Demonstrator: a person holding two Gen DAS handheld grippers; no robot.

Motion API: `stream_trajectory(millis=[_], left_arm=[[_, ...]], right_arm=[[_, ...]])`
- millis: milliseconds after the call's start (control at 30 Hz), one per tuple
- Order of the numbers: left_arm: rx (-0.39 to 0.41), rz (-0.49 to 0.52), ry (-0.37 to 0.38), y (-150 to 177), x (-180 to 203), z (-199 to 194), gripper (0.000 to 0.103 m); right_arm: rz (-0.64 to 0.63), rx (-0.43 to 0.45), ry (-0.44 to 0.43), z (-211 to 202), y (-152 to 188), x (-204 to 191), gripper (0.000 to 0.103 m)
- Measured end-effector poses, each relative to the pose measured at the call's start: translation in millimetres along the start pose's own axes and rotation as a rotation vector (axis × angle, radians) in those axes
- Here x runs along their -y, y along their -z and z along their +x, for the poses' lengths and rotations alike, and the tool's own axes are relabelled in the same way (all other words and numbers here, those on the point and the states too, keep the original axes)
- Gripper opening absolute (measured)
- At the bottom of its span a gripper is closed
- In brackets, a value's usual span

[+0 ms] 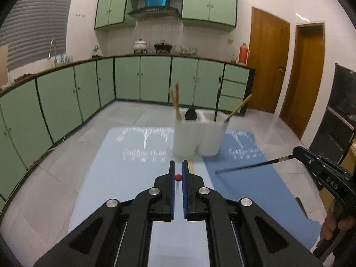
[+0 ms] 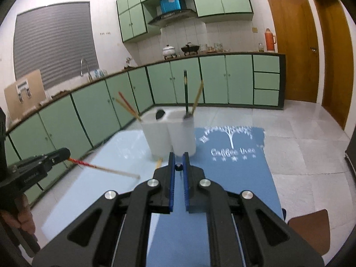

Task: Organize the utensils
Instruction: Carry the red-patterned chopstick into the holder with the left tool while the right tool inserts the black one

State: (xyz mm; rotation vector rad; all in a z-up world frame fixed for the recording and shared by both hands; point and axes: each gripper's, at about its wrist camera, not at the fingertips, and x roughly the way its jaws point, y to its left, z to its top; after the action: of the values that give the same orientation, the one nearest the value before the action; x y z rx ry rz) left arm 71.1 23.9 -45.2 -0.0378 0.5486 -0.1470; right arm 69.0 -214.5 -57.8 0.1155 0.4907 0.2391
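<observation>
A white utensil holder [image 1: 195, 136] with several compartments stands on the blue mats; it also shows in the right wrist view [image 2: 171, 136]. Chopsticks [image 1: 175, 102] and a black utensil [image 1: 191, 114] stand in it. My left gripper [image 1: 178, 169] is shut on a red-ended wooden chopstick [image 1: 178, 177]; the right wrist view shows its shaft [image 2: 106, 169] pointing right. My right gripper [image 2: 178, 159] is shut on a dark chopstick [image 2: 178, 167]; the left wrist view shows it [image 1: 251, 165] pointing left. Another chopstick [image 1: 191, 166] lies on the mat in front of the holder.
A light blue mat [image 1: 124, 178] and a darker blue mat [image 2: 233, 169] cover the table. Green kitchen cabinets [image 1: 142, 80] line the back and left. Wooden doors [image 1: 267, 62] stand at the right. A brown chair seat [image 2: 311, 229] is at lower right.
</observation>
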Motion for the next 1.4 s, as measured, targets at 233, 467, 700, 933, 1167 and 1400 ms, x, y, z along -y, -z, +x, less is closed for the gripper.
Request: stream_trajectory(millis=[233, 467, 700, 933, 1167, 1400], left_arm=[[0.020, 0.014, 0.055, -26.5, 2.7, 4.4, 0.005], [0.044, 0.033, 0.077, -48.5, 6.3, 8.9, 0.005], [0.115, 0.059, 0.093, -79.9, 14.6, -0.6, 0.005], [0.231, 0.094, 0.099, -129.5, 25.9, -8.4, 0.005], [0.243, 0.122, 0.090, -165.3, 30.0, 20.9, 0.005], [0.164, 0.118, 0.084, -175.3, 20.8, 68.6, 0.005]], right_arm=[[0.034, -0.019, -0.050, 9.3, -40.6, 4.0, 0.006], [-0.006, -0.023, -0.081, 15.0, -77.3, -1.6, 0.006], [-0.035, 0.005, -0.132, 16.0, -121.5, -6.0, 0.005], [-0.068, 0.116, -0.120, 21.4, -181.4, -9.1, 0.005], [-0.056, 0.195, -0.079, 52.4, -223.6, 1.3, 0.005], [-0.059, 0.179, -0.019, 107.8, -223.3, 16.4, 0.005]])
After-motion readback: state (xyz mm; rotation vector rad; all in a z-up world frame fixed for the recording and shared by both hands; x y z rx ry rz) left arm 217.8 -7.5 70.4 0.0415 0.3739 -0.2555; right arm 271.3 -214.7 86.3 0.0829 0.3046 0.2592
